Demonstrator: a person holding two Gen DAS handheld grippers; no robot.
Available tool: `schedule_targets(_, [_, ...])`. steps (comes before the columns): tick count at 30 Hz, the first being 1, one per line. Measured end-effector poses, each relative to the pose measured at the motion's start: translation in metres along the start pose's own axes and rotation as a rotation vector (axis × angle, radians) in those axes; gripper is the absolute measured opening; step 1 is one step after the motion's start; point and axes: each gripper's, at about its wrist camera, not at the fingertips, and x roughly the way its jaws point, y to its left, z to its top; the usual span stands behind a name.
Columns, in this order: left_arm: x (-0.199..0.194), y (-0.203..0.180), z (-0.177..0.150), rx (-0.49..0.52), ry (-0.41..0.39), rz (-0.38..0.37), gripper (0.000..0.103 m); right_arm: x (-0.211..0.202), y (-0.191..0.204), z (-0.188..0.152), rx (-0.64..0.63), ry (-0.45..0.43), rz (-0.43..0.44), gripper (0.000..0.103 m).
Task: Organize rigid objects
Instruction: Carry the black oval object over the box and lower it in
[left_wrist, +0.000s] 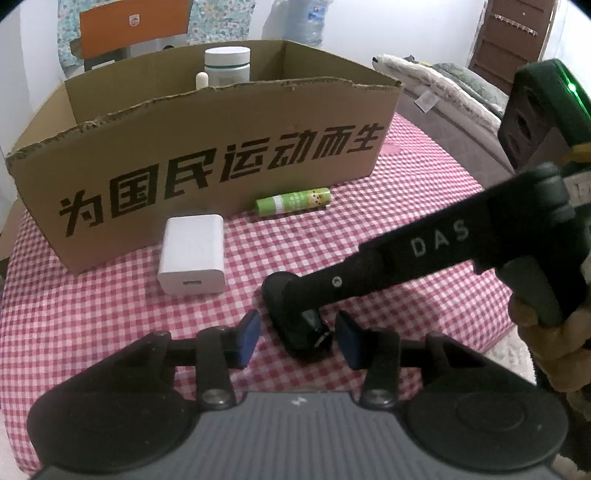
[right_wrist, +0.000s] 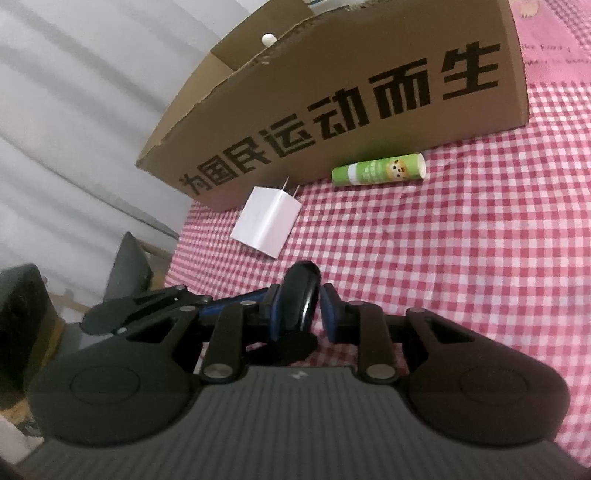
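Right gripper (right_wrist: 297, 312) pinches black object (right_wrist: 301, 295), angled down.

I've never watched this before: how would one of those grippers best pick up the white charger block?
Probably by the white charger's two broad flat faces, from above. It lies flat on the checked cloth, prongs toward the cardboard box, so gripping across its narrower sides, clear of the prongs, looks steadiest.

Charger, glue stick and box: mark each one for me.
charger (left_wrist: 192, 240), left wrist view, top face.
glue stick (right_wrist: 376, 170), right wrist view, green label.
box (left_wrist: 221, 173), left wrist view, printed front wall.
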Motion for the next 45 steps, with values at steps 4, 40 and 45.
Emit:
schedule_targets(4, [0.001, -0.001, 0.0, 0.012, -0.008, 0.018, 0.046, 0.006, 0.0, 0.001, 0.02, 0.016, 0.029, 0.023])
schedule_targets(40, [-0.045, -0.007, 0.033, 0.015, -0.181, 0.016, 0.027, -0.038, 0.028, 0.018, -0.034, -0.146, 0.092, 0.016])
schedule_targets(45, [-0.057, -0.008, 0.084, 0.039, -0.254, 0.018, 0.027, -0.069, 0.052, 0.059, -0.143, -0.236, 0.071, 0.016])
